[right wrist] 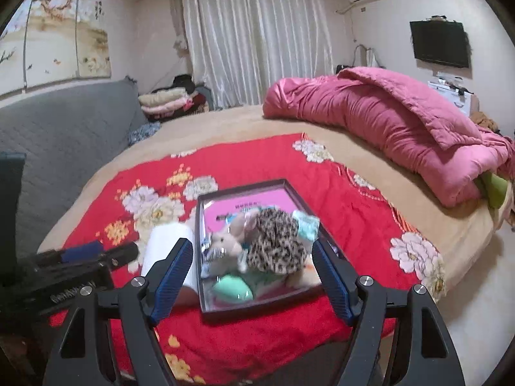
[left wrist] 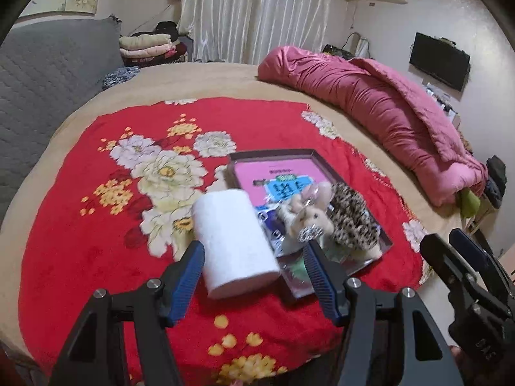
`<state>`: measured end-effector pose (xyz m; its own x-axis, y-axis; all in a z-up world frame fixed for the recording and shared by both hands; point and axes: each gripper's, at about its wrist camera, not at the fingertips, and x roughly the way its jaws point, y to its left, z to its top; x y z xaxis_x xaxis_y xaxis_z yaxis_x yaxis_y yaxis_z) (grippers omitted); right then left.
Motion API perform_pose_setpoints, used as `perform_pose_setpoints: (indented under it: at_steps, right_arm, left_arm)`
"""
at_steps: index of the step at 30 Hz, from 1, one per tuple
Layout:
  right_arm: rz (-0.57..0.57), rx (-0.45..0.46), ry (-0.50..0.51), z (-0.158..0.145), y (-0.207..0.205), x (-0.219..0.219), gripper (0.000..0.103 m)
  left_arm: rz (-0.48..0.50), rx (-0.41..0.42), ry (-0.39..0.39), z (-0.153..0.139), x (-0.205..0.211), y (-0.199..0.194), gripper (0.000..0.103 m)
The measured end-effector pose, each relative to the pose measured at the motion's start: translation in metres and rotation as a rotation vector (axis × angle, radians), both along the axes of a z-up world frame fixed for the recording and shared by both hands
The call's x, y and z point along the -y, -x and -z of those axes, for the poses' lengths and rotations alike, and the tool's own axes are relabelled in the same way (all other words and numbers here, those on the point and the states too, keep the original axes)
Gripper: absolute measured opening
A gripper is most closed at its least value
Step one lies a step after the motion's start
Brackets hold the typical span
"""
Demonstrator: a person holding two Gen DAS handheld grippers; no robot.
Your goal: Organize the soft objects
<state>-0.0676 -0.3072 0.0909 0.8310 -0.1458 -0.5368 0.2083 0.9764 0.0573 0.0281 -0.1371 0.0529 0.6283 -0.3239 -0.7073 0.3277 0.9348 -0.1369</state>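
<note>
A white paper roll (left wrist: 233, 241) lies on the red floral blanket (left wrist: 80, 225) just left of a dark shallow tray (left wrist: 309, 154). The tray holds a leopard-print soft item (left wrist: 351, 218), a beige plush animal (left wrist: 309, 217) and a mint green piece (right wrist: 233, 291). My left gripper (left wrist: 254, 257) is open, its fingers either side of the roll's near end, not touching. My right gripper (right wrist: 252, 257) is open above the tray's (right wrist: 209, 308) near edge, over the leopard item (right wrist: 276, 241) and plush (right wrist: 225, 241). The roll (right wrist: 167, 251) is partly hidden by my right gripper's left finger.
A rumpled pink quilt (left wrist: 379, 112) lies along the bed's right side. A grey padded headboard (left wrist: 42, 74) stands at left. Folded blankets (left wrist: 148, 46) are stacked by the curtain. The bed's edge and floor lie at right (right wrist: 466, 289). The right gripper also shows at the left wrist view's edge (left wrist: 466, 273).
</note>
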Motion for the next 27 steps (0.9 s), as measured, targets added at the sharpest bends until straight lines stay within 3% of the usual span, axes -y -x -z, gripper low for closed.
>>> perform_pose_setpoints:
  at_steps: [8,27]
  right_arm:
    - [-0.01,-0.078,0.026,0.023,0.012,-0.005,0.078]
    - [-0.013,-0.126,0.008,0.047,0.015,0.004,0.078]
  left_arm:
    - [-0.034,-0.014,-0.019,0.004,-0.012,0.015,0.063]
    - [-0.03,-0.072,-0.051,0.032,-0.005,0.027,0.063]
